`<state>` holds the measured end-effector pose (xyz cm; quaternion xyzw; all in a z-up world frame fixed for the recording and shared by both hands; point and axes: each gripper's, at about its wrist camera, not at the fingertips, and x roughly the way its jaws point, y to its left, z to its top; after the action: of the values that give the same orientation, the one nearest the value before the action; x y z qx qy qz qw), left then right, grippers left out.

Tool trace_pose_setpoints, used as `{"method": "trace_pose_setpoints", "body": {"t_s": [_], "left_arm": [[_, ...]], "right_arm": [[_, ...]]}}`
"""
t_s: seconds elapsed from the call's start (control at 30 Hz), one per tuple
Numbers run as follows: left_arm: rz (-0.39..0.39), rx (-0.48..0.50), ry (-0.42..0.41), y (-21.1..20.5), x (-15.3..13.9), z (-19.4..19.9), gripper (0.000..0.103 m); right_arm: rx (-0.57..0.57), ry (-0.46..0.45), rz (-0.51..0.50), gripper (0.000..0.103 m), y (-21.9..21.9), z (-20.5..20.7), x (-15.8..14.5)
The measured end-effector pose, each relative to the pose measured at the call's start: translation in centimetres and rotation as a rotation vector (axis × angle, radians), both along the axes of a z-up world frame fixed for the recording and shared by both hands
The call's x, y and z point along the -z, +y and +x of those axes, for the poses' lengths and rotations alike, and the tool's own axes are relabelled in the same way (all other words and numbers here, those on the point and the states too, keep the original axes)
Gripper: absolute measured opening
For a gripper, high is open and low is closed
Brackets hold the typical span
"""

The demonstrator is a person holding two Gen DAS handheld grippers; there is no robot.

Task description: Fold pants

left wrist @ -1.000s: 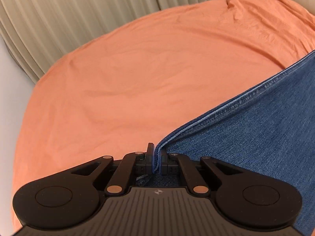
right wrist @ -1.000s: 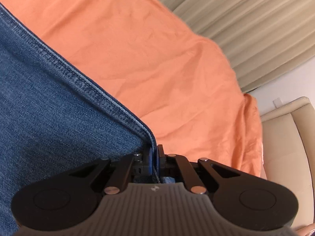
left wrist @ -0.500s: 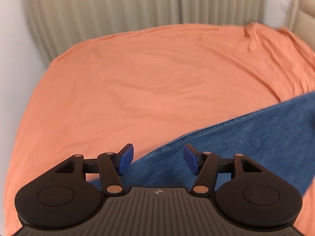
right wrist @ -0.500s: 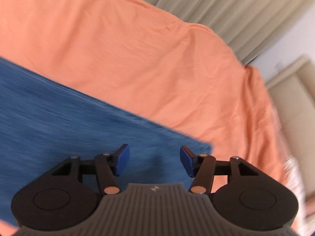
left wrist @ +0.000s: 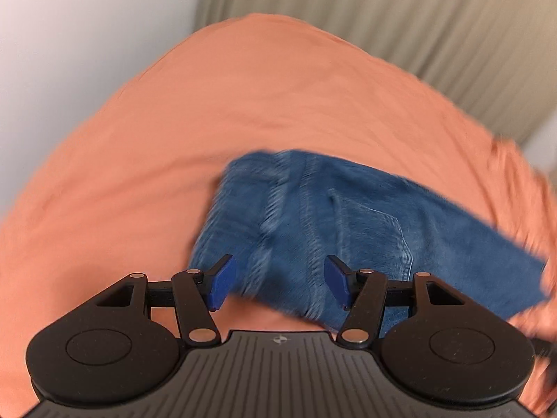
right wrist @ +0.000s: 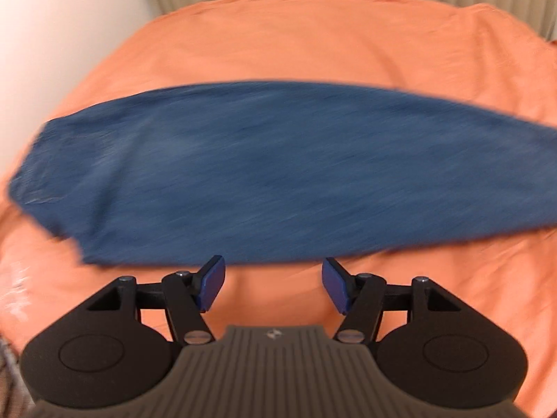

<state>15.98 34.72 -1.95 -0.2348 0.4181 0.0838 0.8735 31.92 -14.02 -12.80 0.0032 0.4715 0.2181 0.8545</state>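
ITEM: pants [left wrist: 351, 230], blue denim, lying on bed w/ orange sheet [left wrist: 195, 132]. Landmark for all entries = the pants.

- Lie: flat on the sheet, roughly mid-bed; sheet shows on every side of them. Curtain [left wrist: 400, 24] well beyond their far edge, wall [left wrist: 90, 24] off past the left end.
- Long axis: in right wrist view the pants [right wrist: 278, 174] run left-right, crosswise to the fingers, as one long band; looks already doubled leg on leg (judgement, blur hides detail). Waist or hem end: can't tell there.
- Left wrist view: seams and a stitched pocket visible, so prob. the seat/waist end sits nearest this side; the length runs away to the right and down.
- Left hand-held gripper [left wrist: 280, 284]: jaws spread wide, holding nothing. Above the near edge of the pants, which pass between and beyond the blue pads [left wrist: 222, 280]; contact w/ cloth: can't tell.
- Right hand-held gripper [right wrist: 271, 285]: jaws spread wide, holding nothing. Just short of the near long edge, over bare sheet; not touching.
- Nearer: left, by this view.
- Pose: both point forward over the bed, tilted down toward the pants.
- Next (judgement): each takes one corner of a short end, carries it along the long axis to the other end. Both frames motion-blurred; edges approx.
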Motion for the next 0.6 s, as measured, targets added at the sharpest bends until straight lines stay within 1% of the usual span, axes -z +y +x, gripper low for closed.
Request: {"method": "trace_pose_setpoints", "body": {"t_s": [0.13,0.17,0.23,0.3,0.4,0.43,0.47,0.5,0.53,0.57,0.6], "left_arm": [[-0.224,-0.133,-0.071,2.6,4.6,-2.4,0.072],[-0.279,-0.167,-0.092,3.2,6.0,-2.7,0.072],[-0.373,-0.223,-0.119,4.0,8.6,-2.7,0.072],[-0.45,-0.261,-0.161,4.4,10.7,-2.2,0.074],[-0.492,-0.288,-0.203,4.8,12.4,-0.6,0.074],[-0.493,-0.284,-0.219,4.9,12.7,0.0,0.074],[-0.479,-0.28,-0.228,4.9,12.7,0.6,0.071],[-0.467,-0.277,-0.233,4.9,12.6,1.2,0.059],[-0.441,-0.285,-0.226,4.9,12.4,1.7,0.052],[-0.4,-0.287,-0.223,4.8,11.9,2.0,0.042],[-0.365,-0.277,-0.229,4.6,11.2,2.4,0.037]], "right_arm": [[-0.034,0.007,0.056,0.058,4.1,-3.6,1.5],[-0.038,0.003,0.071,0.058,4.4,-3.9,1.9],[-0.039,-0.005,0.086,0.058,6.1,-4.9,2.5],[-0.045,-0.015,0.091,0.058,7.8,-5.5,3.0],[-0.062,-0.058,0.071,0.058,10.7,-6.4,3.0],[-0.07,-0.071,0.064,0.059,11.4,-6.3,3.0],[-0.08,-0.086,0.055,0.059,12.2,-6.3,3.1],[-0.092,-0.105,0.041,0.059,13.2,-6.0,3.2],[-0.105,-0.125,0.025,0.059,14.0,-5.8,3.2],[-0.121,-0.148,0.009,0.059,14.8,-5.7,3.2],[-0.13,-0.175,-0.009,0.059,15.1,-5.8,3.0]]}}
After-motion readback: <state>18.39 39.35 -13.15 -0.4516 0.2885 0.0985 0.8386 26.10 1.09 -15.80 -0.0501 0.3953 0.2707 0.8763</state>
